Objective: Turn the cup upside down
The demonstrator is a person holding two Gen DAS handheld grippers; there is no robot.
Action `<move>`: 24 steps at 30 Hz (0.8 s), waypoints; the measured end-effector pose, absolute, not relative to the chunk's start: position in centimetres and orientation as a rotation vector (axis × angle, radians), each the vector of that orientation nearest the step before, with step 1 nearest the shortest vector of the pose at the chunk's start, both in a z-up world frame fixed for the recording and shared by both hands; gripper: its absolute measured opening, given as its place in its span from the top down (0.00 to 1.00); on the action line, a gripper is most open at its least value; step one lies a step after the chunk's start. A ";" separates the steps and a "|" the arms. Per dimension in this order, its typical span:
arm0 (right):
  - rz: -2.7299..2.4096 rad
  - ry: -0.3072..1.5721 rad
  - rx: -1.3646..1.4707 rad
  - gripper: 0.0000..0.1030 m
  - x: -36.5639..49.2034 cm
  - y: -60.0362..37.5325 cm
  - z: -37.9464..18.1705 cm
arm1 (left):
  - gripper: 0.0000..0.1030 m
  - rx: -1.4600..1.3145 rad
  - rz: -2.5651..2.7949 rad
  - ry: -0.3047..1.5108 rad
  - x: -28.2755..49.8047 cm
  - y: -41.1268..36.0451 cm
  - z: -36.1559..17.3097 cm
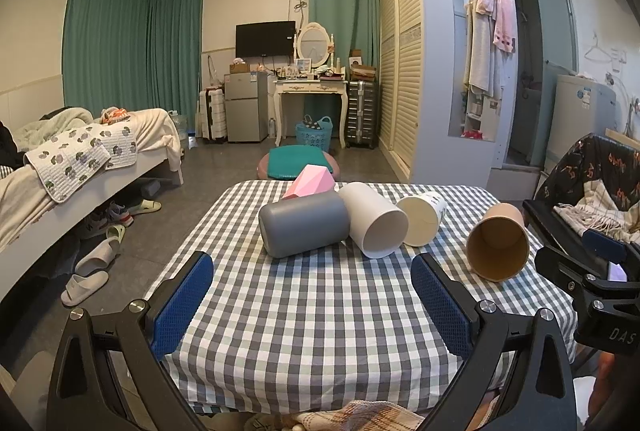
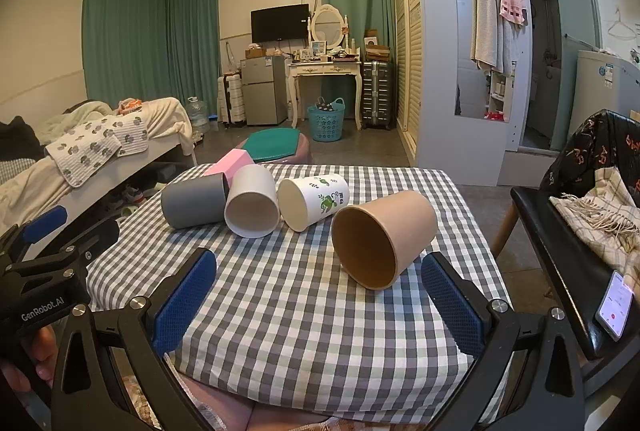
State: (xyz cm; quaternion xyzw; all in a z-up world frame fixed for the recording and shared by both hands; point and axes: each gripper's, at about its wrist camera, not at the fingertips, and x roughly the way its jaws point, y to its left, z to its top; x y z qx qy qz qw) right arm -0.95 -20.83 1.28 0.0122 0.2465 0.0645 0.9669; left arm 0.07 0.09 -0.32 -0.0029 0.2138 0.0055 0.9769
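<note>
Four cups (image 2: 384, 237) on sides; printed cup (image 2: 316, 201) lettering unreadable; "GenRobot.AI" on left gripper (image 1: 312, 297); both grippers' fingers wide, empty.

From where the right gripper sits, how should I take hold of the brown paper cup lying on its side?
Grip the brown paper cup across its side wall, mid-body, coming from the near side with the open right gripper. Its mouth faces you and the tapered wall lies crosswise, so the fingers can probably straddle it.

Five cups (image 2: 383, 238) sideways on tablecloth (image 2: 304, 311)
</note>
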 end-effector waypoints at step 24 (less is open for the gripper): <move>0.142 0.509 0.024 0.00 -0.5 -20.8 1.2 | 0.01 -0.022 0.013 0.441 0.1 0.6 -0.5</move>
